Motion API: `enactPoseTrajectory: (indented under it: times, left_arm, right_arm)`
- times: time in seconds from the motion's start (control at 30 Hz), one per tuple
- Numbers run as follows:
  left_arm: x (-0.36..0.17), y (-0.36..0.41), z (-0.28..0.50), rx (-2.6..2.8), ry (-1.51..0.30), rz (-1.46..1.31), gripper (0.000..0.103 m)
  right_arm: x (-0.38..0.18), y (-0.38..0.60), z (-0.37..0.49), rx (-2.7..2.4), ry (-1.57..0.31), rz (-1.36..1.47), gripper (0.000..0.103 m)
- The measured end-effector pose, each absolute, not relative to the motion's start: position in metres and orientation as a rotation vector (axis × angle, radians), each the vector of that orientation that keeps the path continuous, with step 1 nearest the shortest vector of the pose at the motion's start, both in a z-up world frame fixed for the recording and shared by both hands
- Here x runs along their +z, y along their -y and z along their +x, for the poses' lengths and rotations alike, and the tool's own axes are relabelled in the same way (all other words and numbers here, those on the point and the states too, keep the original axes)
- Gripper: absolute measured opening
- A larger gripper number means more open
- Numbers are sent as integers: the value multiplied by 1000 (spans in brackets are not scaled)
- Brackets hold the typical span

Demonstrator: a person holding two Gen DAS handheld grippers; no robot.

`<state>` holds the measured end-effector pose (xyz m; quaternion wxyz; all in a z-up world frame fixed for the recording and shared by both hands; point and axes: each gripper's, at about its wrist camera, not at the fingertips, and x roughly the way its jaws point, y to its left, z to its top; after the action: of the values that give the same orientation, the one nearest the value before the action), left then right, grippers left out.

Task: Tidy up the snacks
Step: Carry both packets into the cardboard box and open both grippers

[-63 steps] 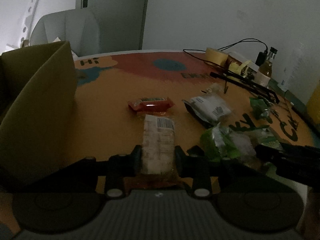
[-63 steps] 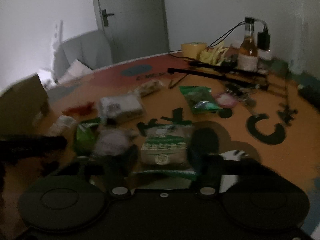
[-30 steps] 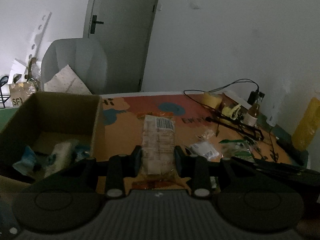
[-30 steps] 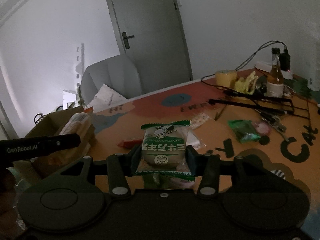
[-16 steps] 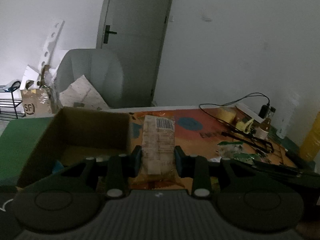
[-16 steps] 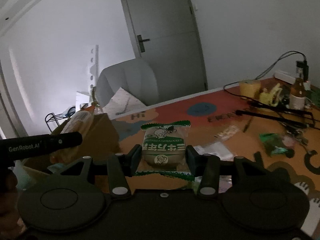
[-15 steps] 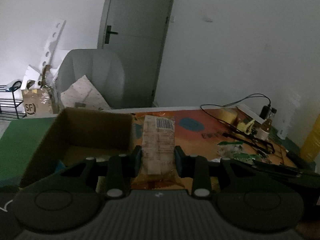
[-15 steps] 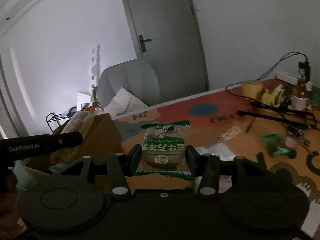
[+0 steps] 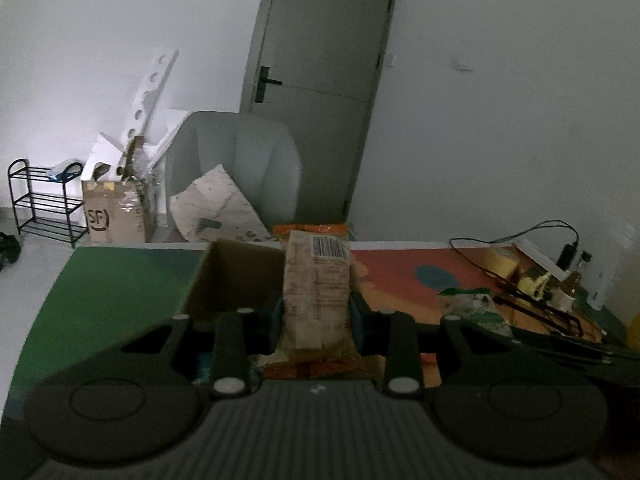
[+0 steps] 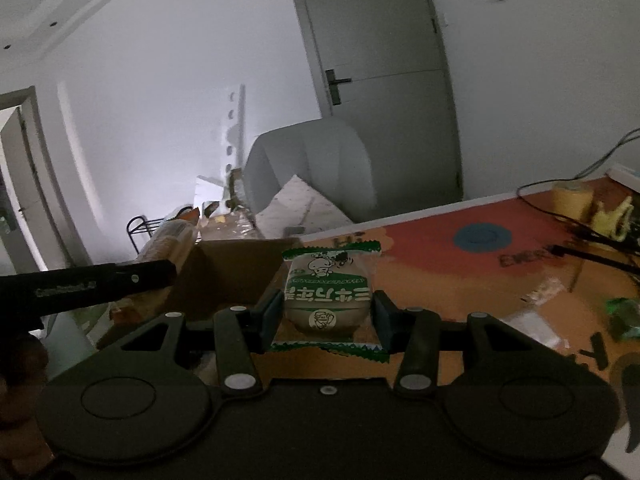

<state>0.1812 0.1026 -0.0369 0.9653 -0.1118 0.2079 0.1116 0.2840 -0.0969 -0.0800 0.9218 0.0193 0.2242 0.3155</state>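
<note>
**Both grippers loaded, raised near the cardboard box**

Left gripper (image 9: pixel 316 316): clamped on a long tan snack packet (image 9: pixel 316 288). The packet stands upright between the two pads, barcode end uppermost, with its lower end reaching down past the pads. It is held in the air, clear of the surface (image 9: pixel 400 276). In the left wrist view the open cardboard box (image 9: pixel 236 276) lies just beyond and to the left of the packet; its brown inner wall is visible, but its contents cannot be made out from this angle.

Right gripper (image 10: pixel 325 316): clamped on a green-and-white snack pouch (image 10: pixel 328 300) with zigzag-cut edges and a cartoon figure printed near the top. The pads press the pouch from both sides, and it is likewise held above the surface. In the right wrist view the left gripper's dark body extends in from the left edge, with its packet over the box.

Surface: orange, with red and blue printed patches and dark lettering. Loose items lie on its right portion: a clear-wrapped packet (image 10: pixel 536 328) and a green packet (image 10: pixel 622 314). A yellow tape roll (image 10: pixel 572 200) and black cables (image 9: pixel 520 240) sit at the far right.

Background: a grey chair (image 9: pixel 236 164), a grey door (image 9: pixel 316 88), a black rack (image 9: pixel 44 200) and a printed carton (image 9: pixel 114 216) on the floor.
</note>
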Motion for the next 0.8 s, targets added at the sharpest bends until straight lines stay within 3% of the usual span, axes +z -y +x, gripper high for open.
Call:
enactPoseTrajectory:
  times: [0.4,0.47,0.63,0.8]
  left_arm:
    - [-52,-141,191,251,-458,-275,34]
    - [-56,-144,192,277,-464,-278,41]
    - [-57,-153,185,283,-470,-313,44]
    - [-52,-156,176,309,-461,-318,57]
  right_arm:
    - [-74,60,285,675,-461,19,46]
    - [-75,55,286,679,-466,16,46]
    - [-75,46,287,694,-469,16,46]
    - [-70,37,290,740,-448,54,46]
